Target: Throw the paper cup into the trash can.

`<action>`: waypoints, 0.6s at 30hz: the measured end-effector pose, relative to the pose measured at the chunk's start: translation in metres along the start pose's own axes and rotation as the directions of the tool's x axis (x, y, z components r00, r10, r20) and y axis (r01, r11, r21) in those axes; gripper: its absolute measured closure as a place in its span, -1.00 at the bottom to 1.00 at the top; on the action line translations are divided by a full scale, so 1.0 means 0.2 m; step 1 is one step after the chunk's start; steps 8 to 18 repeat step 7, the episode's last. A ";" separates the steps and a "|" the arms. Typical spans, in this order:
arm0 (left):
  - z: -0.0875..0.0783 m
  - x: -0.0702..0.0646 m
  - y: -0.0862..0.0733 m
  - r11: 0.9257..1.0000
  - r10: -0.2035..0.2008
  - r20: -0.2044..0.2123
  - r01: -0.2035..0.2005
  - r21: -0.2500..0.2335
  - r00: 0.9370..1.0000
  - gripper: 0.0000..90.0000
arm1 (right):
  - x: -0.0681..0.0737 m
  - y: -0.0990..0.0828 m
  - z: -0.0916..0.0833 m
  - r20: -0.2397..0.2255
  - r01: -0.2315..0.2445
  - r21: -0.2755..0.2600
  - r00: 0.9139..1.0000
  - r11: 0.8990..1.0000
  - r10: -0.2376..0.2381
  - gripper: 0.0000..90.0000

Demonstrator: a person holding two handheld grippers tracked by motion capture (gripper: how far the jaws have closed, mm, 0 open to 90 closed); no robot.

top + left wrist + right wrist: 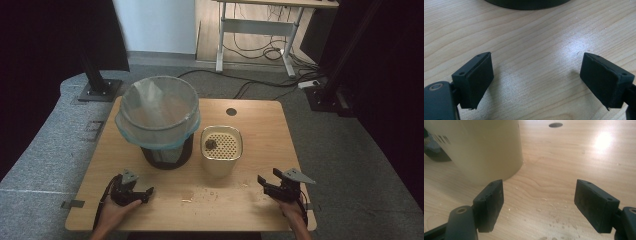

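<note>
Table: light wood top with a round dark hole near its far edge. Grey floor around it.

Bin: black mesh bin lined with a clear, bluish bag folded over the rim. It stands upright on the left half of the far part of the table. Its dark base sits at the top edge of the left gripper view.

Tub: cream, rounded-square container with a perforated insert. It stands upright just right of the bin, near it; whether the two touch cannot be told. Its plain wall rises in the upper left of the right gripper view.

Clump: small dark lump lying on the perforated insert, toward its left side.

Crumbs: pale specks and a damp-looking smear scattered on the table in front of the tub, between the two grippers. In the right gripper view they lie as crumbs between and ahead of the jaws.

Left gripper: held in the left hand at the near left of the table, low over the wood, in front of the bin. Jaws wide apart, with bare table between them and nothing held.

Right gripper: held in the right hand at the near right of the table, pointing left toward the tub and well short of it. Jaws parted to a good gap, nothing between them but crumb-strewn wood, nothing gripped.

Background: a desk frame with cables on the floor beyond the table.
</note>
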State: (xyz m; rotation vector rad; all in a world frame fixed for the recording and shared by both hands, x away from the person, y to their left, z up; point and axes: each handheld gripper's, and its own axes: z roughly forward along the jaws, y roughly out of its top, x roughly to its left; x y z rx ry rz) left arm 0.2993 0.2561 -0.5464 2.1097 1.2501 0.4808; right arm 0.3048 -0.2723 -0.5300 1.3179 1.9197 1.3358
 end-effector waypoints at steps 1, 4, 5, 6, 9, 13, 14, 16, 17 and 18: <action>0.00 0.00 0.00 1.000 0.000 0.000 0.000 0.000 1.000 -0.75 | 0.00 0.00 0.00 0.006 0.003 0.003 1.000 1.000 -0.003 -0.48; 0.00 0.00 0.00 1.000 0.001 0.002 -0.001 -0.001 1.000 -0.75 | -0.02 0.00 -0.01 0.020 -0.010 -0.006 1.000 1.000 0.010 -0.48; 0.00 0.00 0.00 1.000 0.001 0.002 -0.001 -0.001 1.000 -0.75 | -0.02 0.00 -0.01 0.020 -0.010 -0.006 1.000 1.000 0.010 -0.48; 0.00 0.00 0.00 1.000 0.003 0.003 -0.003 0.000 1.000 -0.76 | -0.02 0.00 0.00 0.030 -0.011 -0.009 0.999 1.000 0.012 -0.48; 0.00 0.00 0.01 1.000 0.006 0.004 -0.006 0.002 1.000 -0.76 | -0.02 0.00 0.00 0.030 -0.011 -0.009 0.999 1.000 0.012 -0.48; 0.00 0.00 0.01 1.000 0.006 0.004 -0.006 0.002 1.000 -0.76 | -0.02 0.00 0.00 0.030 -0.011 -0.009 0.999 1.000 0.012 -0.48; 0.00 0.00 0.01 1.000 0.006 0.004 -0.006 0.002 1.000 -0.76 | -0.02 0.00 0.00 0.030 -0.011 -0.009 0.999 1.000 0.012 -0.48; 0.00 0.00 0.01 1.000 0.006 0.004 -0.006 0.002 1.000 -0.76 | -0.02 0.00 0.00 0.030 -0.011 -0.009 0.999 1.000 0.012 -0.48; 0.00 0.00 0.01 1.000 0.006 0.004 -0.006 0.002 1.000 -0.76 | -0.02 0.00 0.00 0.030 -0.011 -0.009 0.999 1.000 0.012 -0.48; 0.00 0.00 0.01 1.000 0.006 0.004 -0.006 0.002 1.000 -0.76 | -0.02 0.00 0.00 0.030 -0.011 -0.009 0.999 1.000 0.012 -0.48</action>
